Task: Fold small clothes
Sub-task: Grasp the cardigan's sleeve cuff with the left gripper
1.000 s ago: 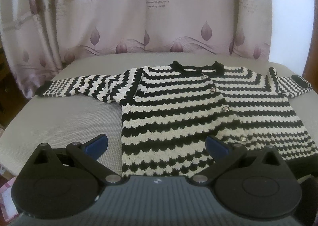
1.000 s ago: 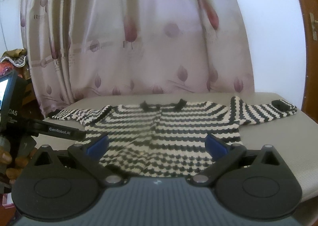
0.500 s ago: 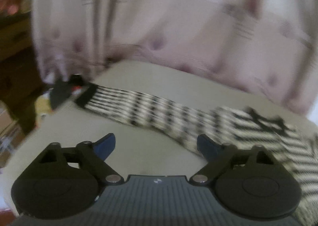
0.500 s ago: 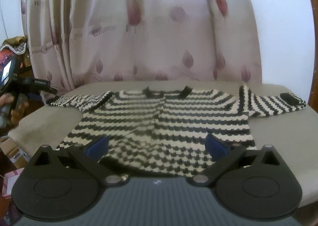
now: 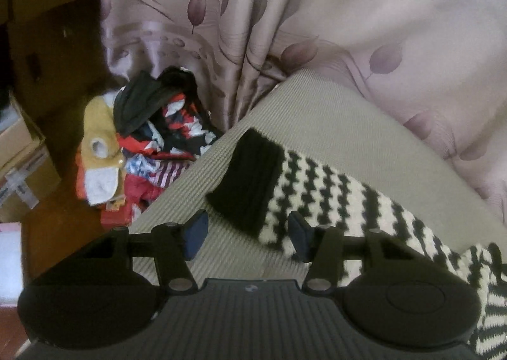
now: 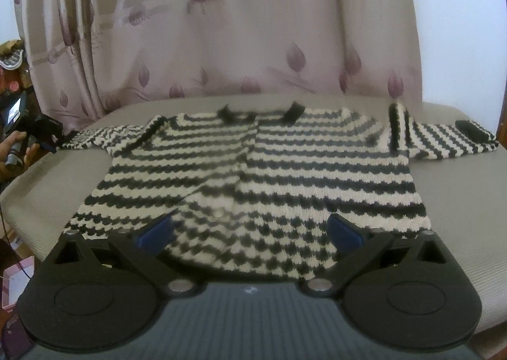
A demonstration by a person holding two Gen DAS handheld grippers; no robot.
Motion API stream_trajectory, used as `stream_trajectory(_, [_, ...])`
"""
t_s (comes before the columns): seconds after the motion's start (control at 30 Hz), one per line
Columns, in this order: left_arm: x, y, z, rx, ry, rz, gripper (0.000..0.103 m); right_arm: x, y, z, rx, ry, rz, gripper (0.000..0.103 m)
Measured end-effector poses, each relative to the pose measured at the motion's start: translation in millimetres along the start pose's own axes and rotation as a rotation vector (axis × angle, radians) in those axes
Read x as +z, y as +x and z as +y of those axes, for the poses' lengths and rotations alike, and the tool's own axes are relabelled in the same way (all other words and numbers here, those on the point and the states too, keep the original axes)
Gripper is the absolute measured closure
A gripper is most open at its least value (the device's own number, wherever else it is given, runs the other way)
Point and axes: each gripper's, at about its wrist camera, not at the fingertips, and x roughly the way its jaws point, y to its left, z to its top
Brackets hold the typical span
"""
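Note:
A black-and-cream striped knit cardigan [image 6: 253,176] lies flat, front up, on a grey padded surface [image 6: 459,201], both sleeves spread sideways. In the left wrist view its left sleeve [image 5: 332,189] ends in a black cuff [image 5: 247,182]. My left gripper [image 5: 247,235] is open, its fingers straddling the near edge of that cuff, just above the surface. My right gripper [image 6: 250,233] is open and empty, hovering over the cardigan's bottom hem. The left gripper also shows in the right wrist view [image 6: 35,135], at the far left by the sleeve end.
A pink leaf-print curtain [image 6: 221,27] hangs right behind the surface. A pile of colourful clothes [image 5: 142,151] lies on the floor past the surface's left edge, beside cardboard boxes [image 5: 22,163]. A white wall [image 6: 459,27] is at right.
My left gripper swung left from above the cardigan's body to the left sleeve cuff and came down close to it, jaws narrower. My right gripper moved closer over the hem.

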Motion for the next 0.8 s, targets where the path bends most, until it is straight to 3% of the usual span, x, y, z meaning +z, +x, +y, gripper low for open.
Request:
stream_trajectory(0.07, [2,5,-5,0.017,0.011,-0.015,0.050,0,4,1,-0.005,0.000,0.015,0.000])
stream_trajectory(0.13, [3,9,-9,0.043,0.031,-0.032,0.091,0,6,2,-0.007,-0.001,0.022,0.000])
stream_trajectory(0.27, [-5,-13,-15,0.083,0.023,-0.100,0.092,2,7,4,-0.009,-0.002,0.024,0.000])
stream_trajectory(0.6, [-55,-149,-36,0.164,0.077,-0.273,0.092,6,-15,-5,0.011,0.034,-0.041,0.000])
stream_trajectory(0.8, [-66,-162,-26,0.263,0.079,-0.270,0.092,1,-32,-10,0.029,0.061,-0.074,0.000])
